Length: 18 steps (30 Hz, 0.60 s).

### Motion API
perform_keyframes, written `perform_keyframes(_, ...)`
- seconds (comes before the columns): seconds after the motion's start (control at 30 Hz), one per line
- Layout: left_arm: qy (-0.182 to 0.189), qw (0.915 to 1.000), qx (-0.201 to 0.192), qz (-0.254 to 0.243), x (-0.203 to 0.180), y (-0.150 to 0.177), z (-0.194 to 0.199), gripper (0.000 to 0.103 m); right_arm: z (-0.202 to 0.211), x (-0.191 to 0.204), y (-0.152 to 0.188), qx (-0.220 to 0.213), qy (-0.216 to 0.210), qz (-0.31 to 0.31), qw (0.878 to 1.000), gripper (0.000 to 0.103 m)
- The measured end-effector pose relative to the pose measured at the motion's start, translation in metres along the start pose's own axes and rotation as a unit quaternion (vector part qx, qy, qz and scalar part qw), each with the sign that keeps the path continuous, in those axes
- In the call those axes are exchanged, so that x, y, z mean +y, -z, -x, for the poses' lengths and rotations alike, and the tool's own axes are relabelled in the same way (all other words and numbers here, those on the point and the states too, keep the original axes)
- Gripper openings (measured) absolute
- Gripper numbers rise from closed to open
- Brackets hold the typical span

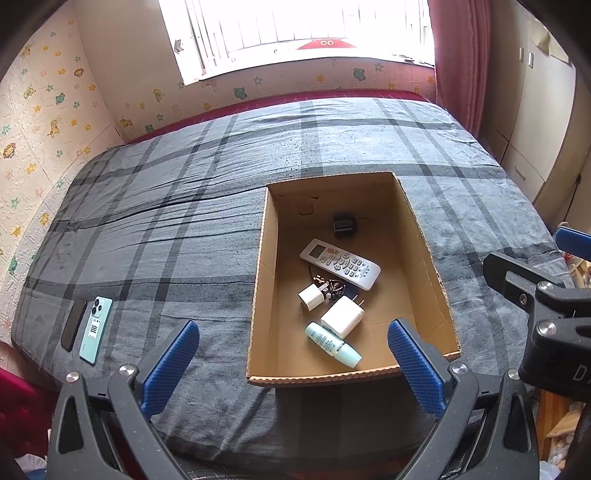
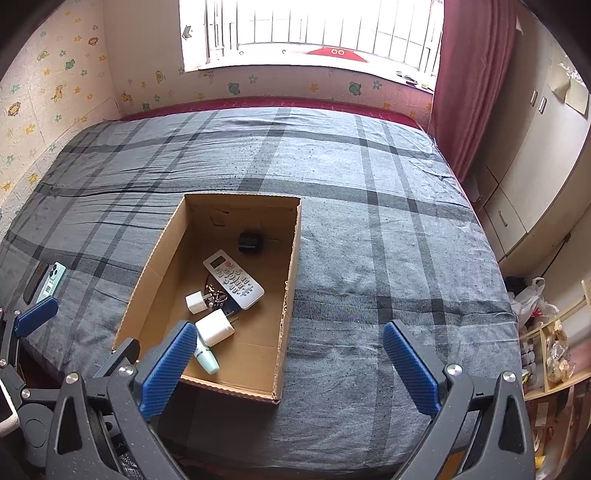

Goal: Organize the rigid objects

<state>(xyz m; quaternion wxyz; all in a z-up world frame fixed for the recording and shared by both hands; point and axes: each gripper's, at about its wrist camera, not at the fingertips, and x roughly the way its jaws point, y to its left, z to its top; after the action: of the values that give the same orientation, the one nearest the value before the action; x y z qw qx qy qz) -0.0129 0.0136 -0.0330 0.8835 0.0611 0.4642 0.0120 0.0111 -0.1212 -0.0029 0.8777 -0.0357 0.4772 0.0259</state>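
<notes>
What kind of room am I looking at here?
Most likely a bedroom, perhaps a child's: a bed with a grey plaid cover fills the view, cartoon-animal wallpaper lines the wall, and a curtained window sits behind it.

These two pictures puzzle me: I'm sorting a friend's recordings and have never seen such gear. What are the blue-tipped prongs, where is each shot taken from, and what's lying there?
The prongs are handheld grippers, one in each of a person's hands, each carrying a wide-angle camera that looks out along its two fingers. One picture comes from the left gripper, the other from the right gripper. Both are open and hold nothing. They hover over a bed with a grey checked cover. On it sits an open cardboard box containing a white remote, two white chargers, a pale green bottle, a small black object and what may be keys. Two phones lie outside the box, near the bed's left edge.
</notes>
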Motion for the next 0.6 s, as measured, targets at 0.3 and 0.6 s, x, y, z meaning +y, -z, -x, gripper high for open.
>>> perform_keyframes(0.3, 0.0, 1.0, -0.004, -0.002, -0.0004, -0.0018, 0.0024, 0.103, 0.0027, 0.0011, -0.0007, -0.003, 0.001, 0.002, 1.0, 0.103)
perform_keyframes(0.6, -0.001, 1.0, -0.004, -0.003, -0.0015, -0.0019, 0.0029, 0.103, 0.0024, 0.0012, -0.0006, -0.002, 0.001, 0.003, 1.0, 0.103)
